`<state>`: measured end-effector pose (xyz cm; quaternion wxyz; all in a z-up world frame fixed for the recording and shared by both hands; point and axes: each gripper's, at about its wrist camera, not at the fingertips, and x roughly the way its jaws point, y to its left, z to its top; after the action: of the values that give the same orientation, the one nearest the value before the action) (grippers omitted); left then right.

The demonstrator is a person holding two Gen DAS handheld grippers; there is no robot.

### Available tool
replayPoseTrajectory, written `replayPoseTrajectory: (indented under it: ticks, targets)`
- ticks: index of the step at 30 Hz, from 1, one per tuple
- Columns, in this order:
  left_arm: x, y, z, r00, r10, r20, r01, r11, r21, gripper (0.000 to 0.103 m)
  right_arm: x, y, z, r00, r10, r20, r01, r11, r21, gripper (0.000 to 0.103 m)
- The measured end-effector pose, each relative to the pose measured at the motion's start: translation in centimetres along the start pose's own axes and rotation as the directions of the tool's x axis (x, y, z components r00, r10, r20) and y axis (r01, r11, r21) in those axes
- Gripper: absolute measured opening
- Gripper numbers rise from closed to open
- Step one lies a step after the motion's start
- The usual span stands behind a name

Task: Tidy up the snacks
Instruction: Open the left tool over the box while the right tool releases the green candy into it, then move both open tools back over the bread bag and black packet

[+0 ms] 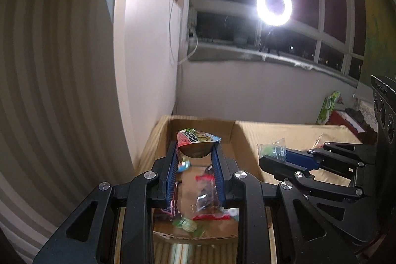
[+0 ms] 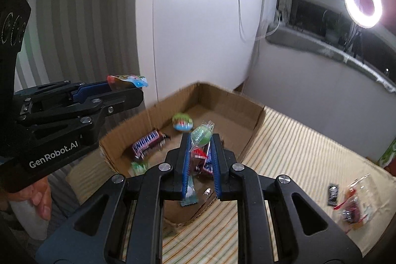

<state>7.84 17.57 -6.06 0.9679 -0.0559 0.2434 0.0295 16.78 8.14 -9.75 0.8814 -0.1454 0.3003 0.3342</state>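
Grippers first: I am holding the left gripper (image 1: 195,152) nearly closed on a jelly cup (image 1: 196,144), its pads pressing the cup's sides just under the printed foil lid. I am keeping the right gripper (image 2: 201,140) fully closed on a green wrapped candy (image 2: 201,135), pinched at the tips with the twisted wrapper ends sticking out above.

Handling, as I judge it: the jelly cup is light, with a thin plastic wall that could buckle or slip if squeezed harder; the rim below the lid is the sound place to hold it. The candy is small and light, its film wrapper slippery, so the grip belongs on the solid body, not the twist.

Position: both held items are hanging over the open cardboard box (image 2: 247,110), which is sitting on a striped bed cover (image 2: 297,152). Inside the box are lying a red-and-white packet (image 2: 148,141), another jelly cup (image 2: 182,122) and more small sweets. Loose snack packets (image 2: 351,204) are waiting on the cover, well apart from the box, to the right.
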Motion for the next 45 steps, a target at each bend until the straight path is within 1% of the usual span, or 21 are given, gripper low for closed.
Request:
replayPoseTrajectory:
  ticks: [1,2,3,4,5,6,9,17,22,27,32,37,41,45]
  targets:
    - [0.6,0.1,-0.2,1.000,0.003,-0.014,-0.003,1.000,-0.003,0.028,0.9,0.0,-0.2,0.999,0.014,-0.029,-0.014,1.000,-0.003,0.019]
    - [1.4,0.4,-0.7,0.999,0.005,-0.036,-0.006,1.000,-0.006,0.030,1.8,0.0,-0.6,0.999,0.014,-0.050,-0.014,1.000,-0.010,0.023]
    - [2.0,0.5,-0.9,0.998,0.020,-0.052,-0.020,1.000,-0.007,0.044,2.3,-0.2,-0.9,0.999,0.007,-0.051,-0.008,1.000,-0.012,0.030]
    - [2.4,0.6,-1.1,0.997,0.040,-0.060,-0.041,0.999,-0.009,0.069,2.7,-0.3,-1.0,0.999,0.011,-0.053,-0.011,1.000,-0.008,0.032]
    - [2.6,0.9,-1.3,0.997,0.057,-0.051,-0.058,0.998,-0.019,0.076,2.8,-0.5,-1.1,0.998,0.014,-0.056,-0.014,1.000,-0.005,0.032]
    - [2.5,1.0,-1.3,0.998,0.053,-0.038,-0.054,0.998,-0.028,0.078,3.0,-0.7,-1.1,0.998,0.011,-0.055,-0.011,1.000,-0.002,0.032]
    - [2.6,1.2,-1.0,0.998,0.059,-0.036,-0.061,0.998,-0.032,0.078,2.9,-1.3,-0.7,0.999,0.007,-0.041,-0.007,1.000,0.006,0.035]
    - [2.3,1.5,-0.8,0.997,0.070,-0.031,-0.070,0.997,-0.013,0.078,2.5,-0.9,-0.4,1.000,0.007,-0.019,-0.007,1.000,0.004,0.036]
    - [2.5,1.1,-0.7,0.996,0.079,-0.029,-0.079,0.997,-0.011,0.078,1.5,-0.9,-0.6,1.000,0.012,0.003,-0.013,1.000,0.012,0.037]
    - [2.4,0.0,-0.6,0.996,0.089,-0.025,-0.089,0.996,0.010,0.078,0.3,-2.2,-1.4,1.000,0.013,0.022,-0.014,0.999,0.041,0.037]
    - [2.5,-2.7,-0.3,0.996,0.086,-0.026,-0.085,0.995,0.052,0.078,-1.8,-5.0,-2.9,0.999,-0.010,0.041,0.006,0.996,0.092,0.037]
    - [3.3,-6.1,-0.2,0.998,0.058,-0.037,-0.055,0.994,0.095,0.078,-4.1,-9.0,-5.2,0.997,-0.060,0.051,0.051,0.985,0.165,0.038]
    - [4.2,-10.1,-0.3,0.998,0.018,-0.052,-0.009,0.988,0.151,0.078,-6.5,-12.8,-7.5,0.992,-0.123,0.042,0.110,0.966,0.234,0.039]
    - [4.9,-14.0,-0.6,0.997,-0.038,-0.067,0.050,0.980,0.193,0.078,-9.1,-16.7,-10.3,0.978,-0.208,0.008,0.196,0.936,0.293,0.040]
